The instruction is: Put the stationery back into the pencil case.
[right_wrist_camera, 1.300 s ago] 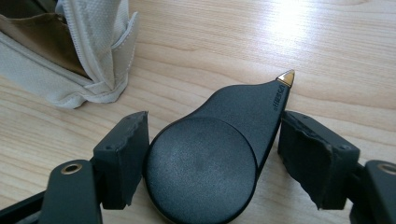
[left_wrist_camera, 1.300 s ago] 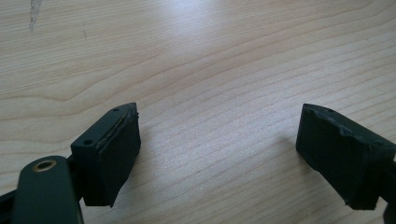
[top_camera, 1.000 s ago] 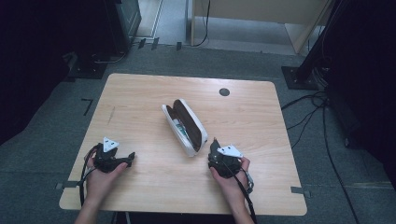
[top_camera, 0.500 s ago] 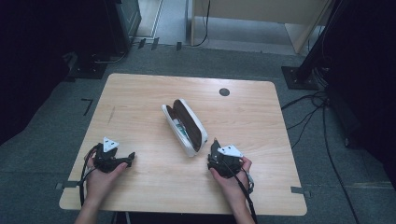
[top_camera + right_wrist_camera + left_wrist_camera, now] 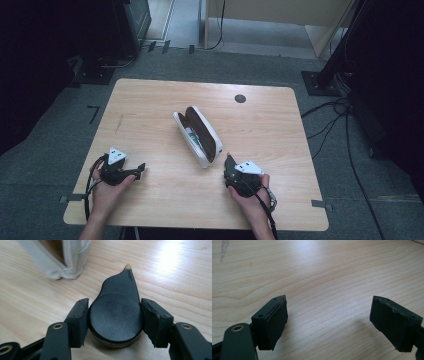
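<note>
A white glasses case point(image 5: 197, 135) with a brown lining lies open at the middle of the wooden table point(image 5: 150, 100); something pale and greenish rests inside it. My right gripper point(image 5: 230, 167) sits just right of the case's near end, shut on a black round object with a pointed, gold-tipped end point(image 5: 116, 315). In the right gripper view point(image 5: 115, 305) the case's white corner point(image 5: 62, 262) lies just beyond, to the upper left. My left gripper point(image 5: 139, 170) rests at the table's front left, open point(image 5: 329, 307) over bare wood, with nothing between its jaws.
A small dark round cap point(image 5: 240, 98) is set in the table near its far edge. Black stands point(image 5: 325, 75) and cables point(image 5: 350, 125) occupy the grey floor to the right; dark equipment point(image 5: 135, 20) stands beyond the far left corner.
</note>
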Demonstrator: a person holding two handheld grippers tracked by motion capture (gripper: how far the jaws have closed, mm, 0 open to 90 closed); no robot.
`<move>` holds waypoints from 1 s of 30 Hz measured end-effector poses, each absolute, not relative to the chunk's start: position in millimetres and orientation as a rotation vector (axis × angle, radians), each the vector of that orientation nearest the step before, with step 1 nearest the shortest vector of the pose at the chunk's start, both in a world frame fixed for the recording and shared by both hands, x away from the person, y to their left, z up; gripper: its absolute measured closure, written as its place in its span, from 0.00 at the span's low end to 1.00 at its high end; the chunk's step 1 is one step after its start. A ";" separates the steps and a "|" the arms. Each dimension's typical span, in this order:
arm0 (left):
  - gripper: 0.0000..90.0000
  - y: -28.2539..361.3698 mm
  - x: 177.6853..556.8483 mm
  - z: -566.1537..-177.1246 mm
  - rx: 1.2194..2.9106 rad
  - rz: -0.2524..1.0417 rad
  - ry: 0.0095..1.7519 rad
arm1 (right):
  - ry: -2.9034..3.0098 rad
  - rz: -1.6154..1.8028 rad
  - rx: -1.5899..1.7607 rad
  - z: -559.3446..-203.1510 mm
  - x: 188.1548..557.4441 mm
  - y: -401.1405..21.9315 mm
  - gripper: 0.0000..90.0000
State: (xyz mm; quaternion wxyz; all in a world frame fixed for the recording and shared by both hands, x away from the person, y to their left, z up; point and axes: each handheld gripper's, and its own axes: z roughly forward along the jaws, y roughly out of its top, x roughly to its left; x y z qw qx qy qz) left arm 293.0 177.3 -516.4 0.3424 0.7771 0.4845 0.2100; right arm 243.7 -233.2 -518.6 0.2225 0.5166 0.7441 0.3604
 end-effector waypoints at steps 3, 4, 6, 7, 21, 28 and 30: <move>0.17 173.1 291.6 -516.2 2.043 0.571 1.239 | 2.065 1.024 1.420 -514.3 237.4 -235.0 0.46; 0.17 172.4 291.3 -515.9 2.043 0.572 1.235 | 2.066 1.029 1.419 -512.9 235.0 -235.4 0.46; 0.17 171.9 290.8 -514.9 2.039 0.566 1.220 | 2.069 1.046 1.412 -510.2 230.6 -237.6 0.46; 0.17 171.2 290.5 -514.3 2.032 0.554 1.216 | 2.070 1.056 1.409 -508.7 228.3 -238.7 0.46; 0.17 158.1 289.5 -516.7 2.056 0.523 1.182 | 2.037 1.123 1.356 -482.0 217.4 -245.7 0.46; 0.17 158.0 291.0 -517.5 2.065 0.515 1.208 | 2.028 1.153 1.327 -467.1 220.2 -240.7 0.46; 0.17 157.8 291.9 -518.0 2.072 0.509 1.225 | 2.028 1.158 1.318 -463.4 221.6 -239.3 0.46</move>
